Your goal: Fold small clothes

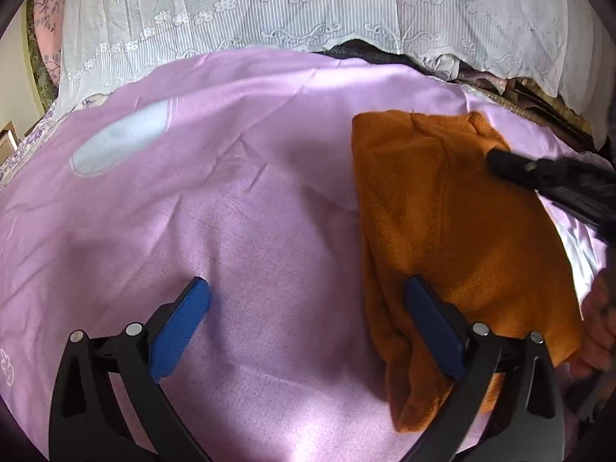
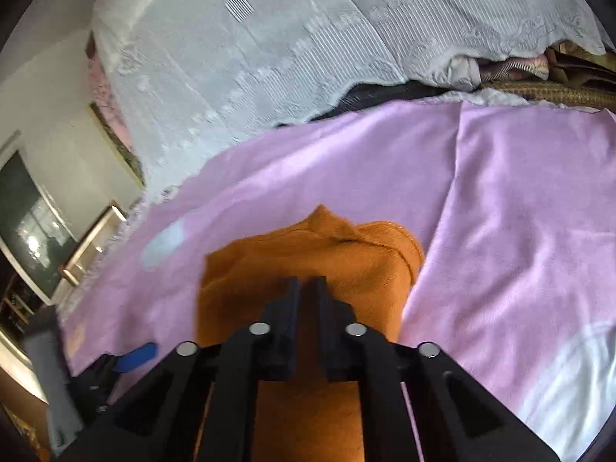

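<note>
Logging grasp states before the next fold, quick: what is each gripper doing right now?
Left gripper: open, empty; one finger over the orange garment, the other over the pink blanket.
Right gripper: nearly closed above the garment; grip cannot be told.

A home bedroom: pink bedsheet [image 1: 231, 231], white lace cover [image 1: 308, 7], framed wall picture [image 2: 27, 223].

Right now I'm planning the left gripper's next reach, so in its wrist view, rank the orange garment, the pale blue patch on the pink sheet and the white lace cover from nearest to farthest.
1. orange garment: right side, its edge under the left gripper's right finger.
2. pale blue patch: upper left, on the pink sheet.
3. white lace cover: across the top, beyond the sheet.
</note>
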{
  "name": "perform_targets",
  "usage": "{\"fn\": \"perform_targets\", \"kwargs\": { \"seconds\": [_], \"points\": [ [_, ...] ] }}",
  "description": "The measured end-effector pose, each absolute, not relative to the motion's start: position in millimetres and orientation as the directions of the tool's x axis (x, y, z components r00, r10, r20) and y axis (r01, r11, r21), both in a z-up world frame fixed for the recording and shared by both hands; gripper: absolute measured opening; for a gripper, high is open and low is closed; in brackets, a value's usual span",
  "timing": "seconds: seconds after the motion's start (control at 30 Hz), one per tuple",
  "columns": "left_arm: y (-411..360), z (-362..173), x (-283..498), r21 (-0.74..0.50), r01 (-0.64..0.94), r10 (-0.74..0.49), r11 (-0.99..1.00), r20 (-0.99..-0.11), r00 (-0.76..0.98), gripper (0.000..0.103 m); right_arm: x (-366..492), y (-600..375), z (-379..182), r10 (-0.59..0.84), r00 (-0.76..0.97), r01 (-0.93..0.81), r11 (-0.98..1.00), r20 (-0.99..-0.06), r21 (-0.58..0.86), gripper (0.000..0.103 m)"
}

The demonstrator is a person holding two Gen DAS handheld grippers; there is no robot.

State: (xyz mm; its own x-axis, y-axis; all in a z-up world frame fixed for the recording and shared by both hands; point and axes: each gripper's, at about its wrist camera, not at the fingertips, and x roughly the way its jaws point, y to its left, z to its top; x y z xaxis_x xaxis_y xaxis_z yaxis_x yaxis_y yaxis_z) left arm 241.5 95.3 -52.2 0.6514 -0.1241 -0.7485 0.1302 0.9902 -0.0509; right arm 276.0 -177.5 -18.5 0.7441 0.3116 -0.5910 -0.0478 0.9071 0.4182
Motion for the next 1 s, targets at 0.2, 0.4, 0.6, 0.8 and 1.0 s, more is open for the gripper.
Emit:
{"fn": "perform_targets", "kwargs": {
  "seconds": [0.2, 0.4, 0.6, 0.8, 1.0],
  "points": [
    [90.3, -55.0, 241.1, -0.012, 0.136, -0.1, 0.991, -0.742, 0.663, 0.099, 295.7, -201.7, -37.4, 0.32, 0.758, -0.036, 0.891, -0.569, 0.453, 0.0],
    [93.8, -49.2, 235.8, -0.028, 0.134, -0.113, 0.991, -0.72, 0.685, 0.099, 268.8, -232.8, -29.4, 0.352, 0.801, -0.023, 0.827, -0.484, 0.562, 0.001],
    [80.8, -31.8, 217.5, 0.017, 0.176, -0.126, 0.984, -0.634, 0.763, 0.098, 255.6, -253.3, -42.2, 0.41, 0.781, 0.004, 0.751, -0.471, 0.661, 0.0],
    [53.7, -46.2, 220.5, 0.127, 0.231, -0.085, 0.965, -0.679, 0.729, 0.099, 279.2, -261.8, -58.9, 0.506, 0.757, 0.0, 0.633, -0.414, 0.774, 0.0],
    [62.9, -51.1, 228.1, 0.035, 0.241, -0.144, 0.97, -0.714, 0.685, 0.099, 309.3, -269.3, -63.0, 0.436, 0.777, 0.052, 0.675, -0.455, 0.736, 0.003]
  ]
}}
